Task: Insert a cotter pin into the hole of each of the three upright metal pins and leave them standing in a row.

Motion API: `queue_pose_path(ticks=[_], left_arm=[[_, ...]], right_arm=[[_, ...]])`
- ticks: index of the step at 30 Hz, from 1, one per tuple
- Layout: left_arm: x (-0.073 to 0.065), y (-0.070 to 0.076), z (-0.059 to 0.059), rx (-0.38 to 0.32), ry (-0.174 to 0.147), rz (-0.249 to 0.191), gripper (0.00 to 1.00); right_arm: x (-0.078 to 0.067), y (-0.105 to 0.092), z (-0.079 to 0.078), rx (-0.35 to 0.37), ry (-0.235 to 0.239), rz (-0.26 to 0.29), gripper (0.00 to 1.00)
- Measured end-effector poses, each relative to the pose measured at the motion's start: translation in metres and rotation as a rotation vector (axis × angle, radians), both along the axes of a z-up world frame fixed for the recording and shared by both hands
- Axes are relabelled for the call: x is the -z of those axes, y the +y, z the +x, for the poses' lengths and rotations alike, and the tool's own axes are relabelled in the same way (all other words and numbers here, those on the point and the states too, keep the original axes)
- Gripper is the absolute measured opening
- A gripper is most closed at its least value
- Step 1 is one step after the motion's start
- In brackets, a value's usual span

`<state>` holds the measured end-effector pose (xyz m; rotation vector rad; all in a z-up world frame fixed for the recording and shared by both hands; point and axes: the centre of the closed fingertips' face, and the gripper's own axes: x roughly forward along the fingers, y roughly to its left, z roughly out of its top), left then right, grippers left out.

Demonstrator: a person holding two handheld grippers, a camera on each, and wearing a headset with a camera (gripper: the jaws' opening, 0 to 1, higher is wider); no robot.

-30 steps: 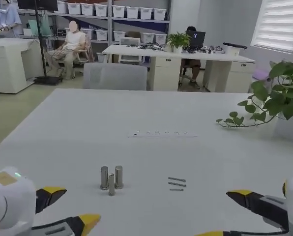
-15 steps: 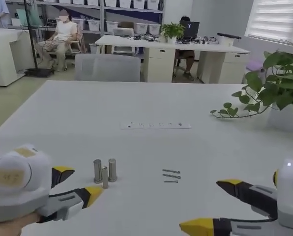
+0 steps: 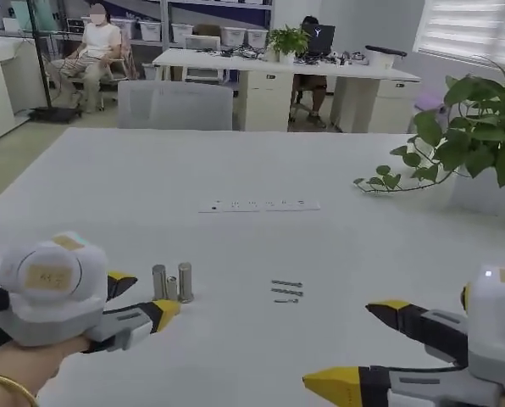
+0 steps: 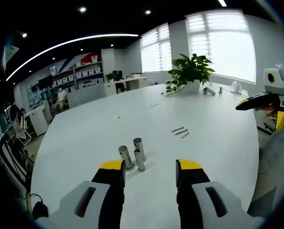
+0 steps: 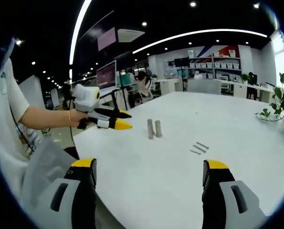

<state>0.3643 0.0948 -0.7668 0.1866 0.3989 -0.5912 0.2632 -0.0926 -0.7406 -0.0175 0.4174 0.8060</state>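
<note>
While 3 metal pins (image 3: 172,284) stand clustered twd table's (image 3: 320,170) near edge, cotter pins (image 3: 285,292) lie loose nearby — 0 inserted, all 3 left; left gripper (image 4: 150,167) & right gripper (image 5: 149,164) jaws apart, empty.

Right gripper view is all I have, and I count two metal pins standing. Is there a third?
Observer: Yes. The left gripper view shows three metal pins bunched together.
Operator: Is the left gripper lined up on them?
Observer: In its own view it is open, pins just ahead, nearer one jaw.
Operator: Anything beyond the cotter pins?
Observer: The head view shows a white power strip farther up the table.
</note>
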Motion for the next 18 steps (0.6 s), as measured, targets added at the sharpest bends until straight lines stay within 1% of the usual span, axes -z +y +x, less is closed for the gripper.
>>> queue_pose_path(ticks=[2, 8, 10, 15, 18], left_arm=[[0.002, -0.003, 0.003, -0.001, 0.005, -0.005, 0.41], [0.008, -0.010, 0.011, 0.008, 0.004, 0.005, 0.40], [0.010, -0.012, 0.016, 0.007, 0.009, 0.004, 0.40], [0.018, -0.013, 0.025, 0.000, 0.017, 0.022, 0.37], [0.025, -0.012, 0.031, -0.020, 0.033, 0.010, 0.34]], right_arm=[[0.001, 0.000, 0.000, 0.001, 0.003, -0.003, 0.93], [0.004, -0.002, 0.003, 0.005, 0.009, -0.009, 0.93], [0.006, -0.002, 0.003, 0.003, 0.012, -0.015, 0.92], [0.008, -0.002, 0.004, 0.001, 0.017, -0.019, 0.92], [0.008, -0.003, 0.007, 0.004, 0.020, -0.018, 0.92]])
